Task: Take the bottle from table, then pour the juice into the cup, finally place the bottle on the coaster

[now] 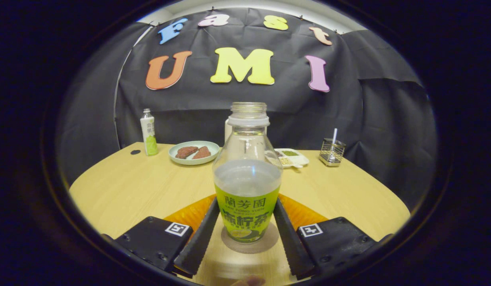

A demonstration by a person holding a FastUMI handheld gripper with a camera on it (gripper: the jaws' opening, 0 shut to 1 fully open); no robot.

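An uncapped clear bottle point(247, 190) with a green label stands upright on a round brown coaster point(271, 238), partly filled with pale liquid. My gripper point(246, 208) has one finger on each side of the label, and both fingertips point(212, 214) press against the bottle's lower body. A white cup point(228, 131) stands beyond the bottle and is mostly hidden behind its neck. Under the fingers, on both sides of the coaster, lies an orange mat point(189, 212).
On the far side of the wooden table point(126, 186) are a small white and green bottle point(149, 133), a pale green plate point(194, 152) with two brown pieces, a white snack tray point(293, 157) and a wire holder point(332, 151) with a white stick.
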